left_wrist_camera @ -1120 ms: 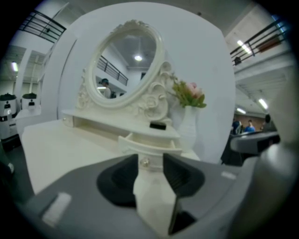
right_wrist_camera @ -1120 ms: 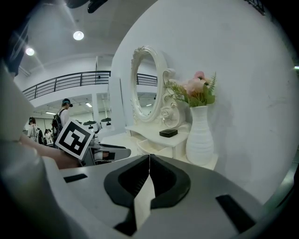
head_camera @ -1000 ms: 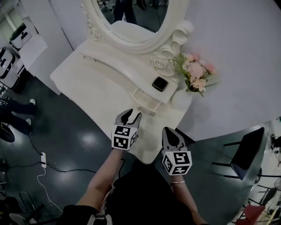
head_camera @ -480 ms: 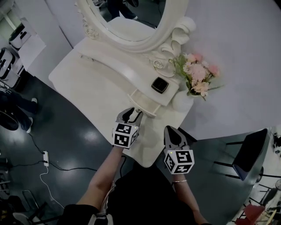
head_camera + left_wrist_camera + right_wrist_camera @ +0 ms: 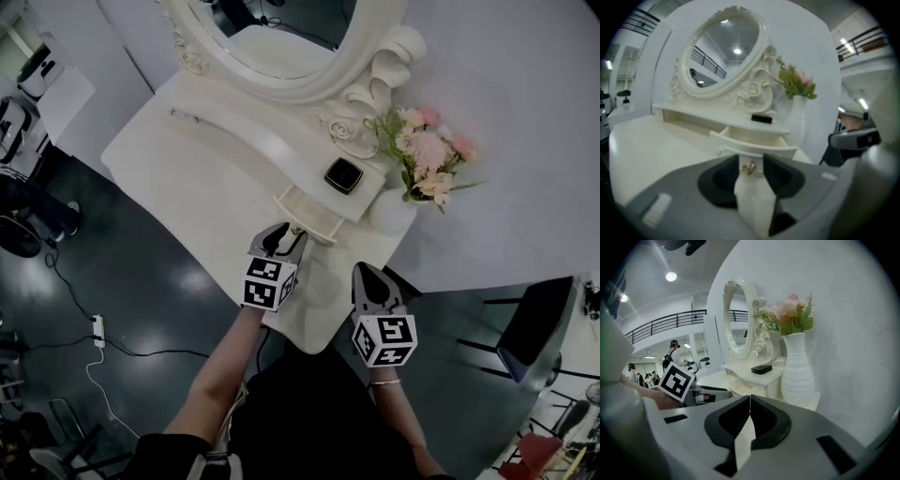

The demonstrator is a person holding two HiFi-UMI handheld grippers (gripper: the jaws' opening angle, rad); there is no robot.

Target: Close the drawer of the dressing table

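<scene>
Drawer (image 5: 307, 212) of dressing table (image 5: 187, 159) stands out; left gripper (image 5: 285, 236) jaws parted, gold knob (image 5: 749, 167) between them; right gripper (image 5: 368, 274) clenched, empty.

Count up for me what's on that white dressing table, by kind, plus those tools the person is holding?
Mirror: 1
Vase of flowers: 1
Black case: 1
Drawer, open: 1
Hand-held grippers: 2, the left hand-held gripper and the right hand-held gripper
Total: 6
</scene>
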